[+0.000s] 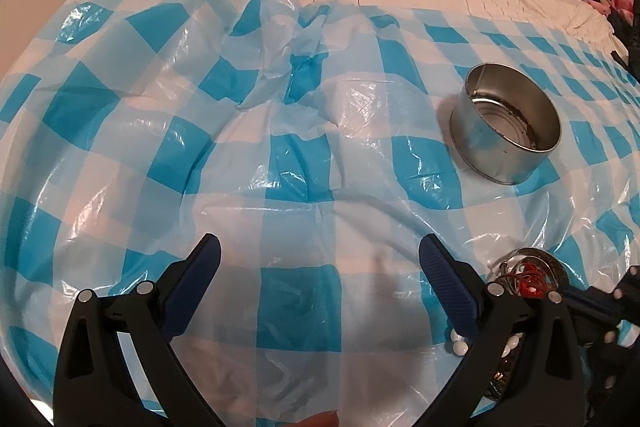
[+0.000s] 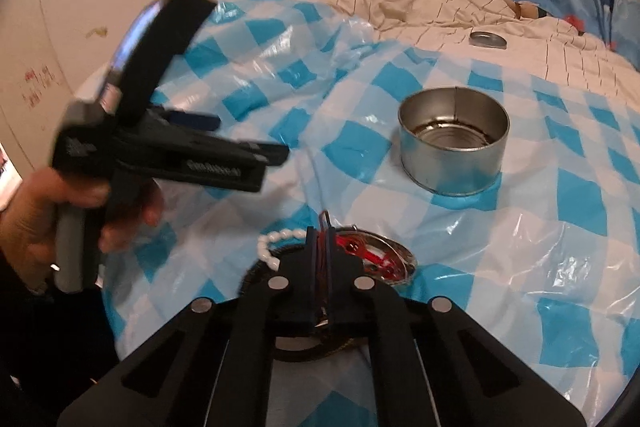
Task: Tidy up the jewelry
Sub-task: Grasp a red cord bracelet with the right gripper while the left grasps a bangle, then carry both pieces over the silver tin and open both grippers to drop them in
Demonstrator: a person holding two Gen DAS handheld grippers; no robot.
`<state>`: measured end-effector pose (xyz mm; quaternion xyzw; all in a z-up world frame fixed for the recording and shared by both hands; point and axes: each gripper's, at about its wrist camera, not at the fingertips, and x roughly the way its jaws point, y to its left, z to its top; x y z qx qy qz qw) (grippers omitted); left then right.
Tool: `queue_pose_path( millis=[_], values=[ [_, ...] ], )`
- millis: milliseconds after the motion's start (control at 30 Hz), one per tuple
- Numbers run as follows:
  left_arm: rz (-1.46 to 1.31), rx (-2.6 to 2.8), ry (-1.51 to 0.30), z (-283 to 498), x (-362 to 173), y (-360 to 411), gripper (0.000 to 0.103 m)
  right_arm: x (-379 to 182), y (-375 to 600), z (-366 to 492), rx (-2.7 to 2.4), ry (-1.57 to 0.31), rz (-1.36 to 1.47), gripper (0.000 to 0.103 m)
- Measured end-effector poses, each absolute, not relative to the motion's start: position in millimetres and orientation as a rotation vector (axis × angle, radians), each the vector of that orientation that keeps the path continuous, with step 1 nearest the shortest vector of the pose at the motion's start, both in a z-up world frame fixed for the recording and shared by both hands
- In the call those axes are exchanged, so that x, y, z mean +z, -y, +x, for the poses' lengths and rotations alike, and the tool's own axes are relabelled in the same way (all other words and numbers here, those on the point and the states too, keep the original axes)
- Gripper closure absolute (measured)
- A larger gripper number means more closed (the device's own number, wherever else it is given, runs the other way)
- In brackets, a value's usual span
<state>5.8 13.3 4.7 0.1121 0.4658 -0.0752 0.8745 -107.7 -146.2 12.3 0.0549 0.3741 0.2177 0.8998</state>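
R. gripper (image 2: pixel 320 247) was found clamped on a red string piece (image 2: pixel 372 257) at the shallow dish (image 2: pixel 404 259); L. gripper (image 1: pixel 320 267) was held wide, nothing btwn jaws. White bead bracelet (image 2: pixel 272 247) lay beside the dish. Tin can (image 2: pixel 454 143) appeared empty, so sorting was judged barely begun; all items still to be transferred.

– What are the tools built from?

– The left gripper (image 1: pixel 320 259) has matte black plastic arms with long cut-out slots, round silver rivets at the pivots, and dark blue ribbed pads on its fingers (image 1: pixel 448 287).

– And the other one?

– The right gripper (image 2: pixel 320 239) has the same black arms, silver rivets and blue pads. From the right wrist camera, the left tool shows a grey handle, a black strap over the top and a coil spring in its side.

– Clothing?

– A dark sleeve (image 2: pixel 24 315).
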Motion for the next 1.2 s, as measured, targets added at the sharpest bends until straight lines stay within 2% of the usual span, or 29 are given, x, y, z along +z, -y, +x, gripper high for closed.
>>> queue_pose_path(
  millis=[333, 767, 1000, 1200],
  values=[
    [0.216, -0.287, -0.962, -4.3, 8.3, -1.0, 0.008, 42.3, 202.6, -108.0, 0.528, -0.659, 0.453, 0.099],
    [0.285, -0.469, -0.989, -21.3, 6.8, 25.5, 0.008, 61.1, 237.6, -114.4, 0.508, -0.568, 0.55, 0.099],
    [0.353, -0.614, -0.947, -42.7, 6.2, 63.1, 0.008, 56.9, 256.0, -110.3, 0.465, -0.569, 0.601, 0.099],
    [0.369, -0.644, -0.989, -43.1, -6.3, 87.3, 0.008, 57.1, 256.3, -110.6, 0.468, -0.573, 0.604, 0.099]
  ],
)
